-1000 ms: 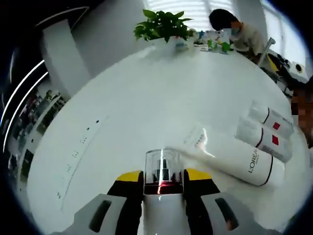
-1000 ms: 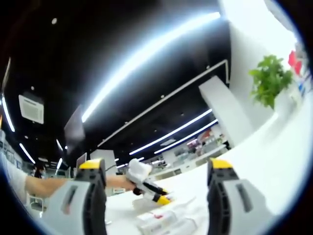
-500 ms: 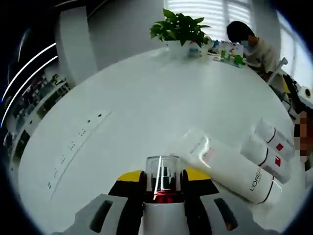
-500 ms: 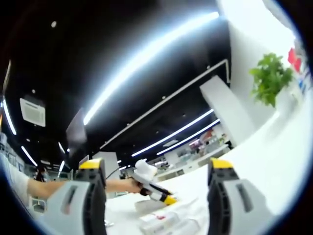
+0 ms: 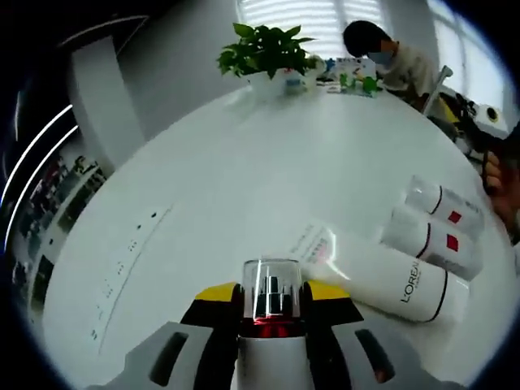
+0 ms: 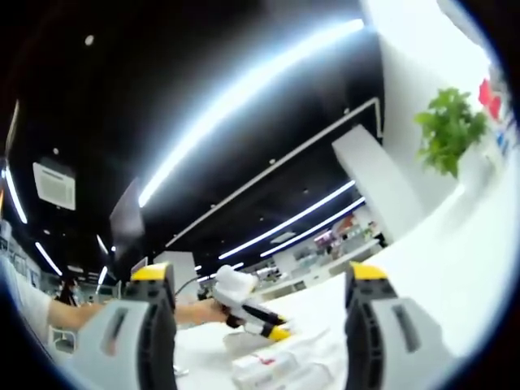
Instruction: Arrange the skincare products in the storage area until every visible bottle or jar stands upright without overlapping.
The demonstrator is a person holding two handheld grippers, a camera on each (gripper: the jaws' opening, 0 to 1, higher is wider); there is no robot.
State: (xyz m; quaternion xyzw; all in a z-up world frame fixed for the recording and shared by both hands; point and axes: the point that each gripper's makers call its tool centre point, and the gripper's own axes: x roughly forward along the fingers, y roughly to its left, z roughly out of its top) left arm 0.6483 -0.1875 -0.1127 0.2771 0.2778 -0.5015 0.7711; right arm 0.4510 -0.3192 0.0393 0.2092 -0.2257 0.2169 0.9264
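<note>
Your left gripper clamps its jaws on a clear-capped bottle, above the white worktop. Beside that bottle lie 3 white tubes. Your right gripper holds its jaws wide, gripping nothing.

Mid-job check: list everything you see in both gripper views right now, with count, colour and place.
Pump bottle: one, white body, clear cap, red collar, clamped in the left tool.
Large tube: one, white, lying on the table.
Smaller tubes: two, white with red squares, lying beside the large tube.
Potted plant: one, green, far edge of the table.
Table: one, white, round.
Seated person: one, beyond the plant.
Left tool: yellow tips, shut on the bottle.
Right tool: yellow tips, open, tilted toward the ceiling.
</note>
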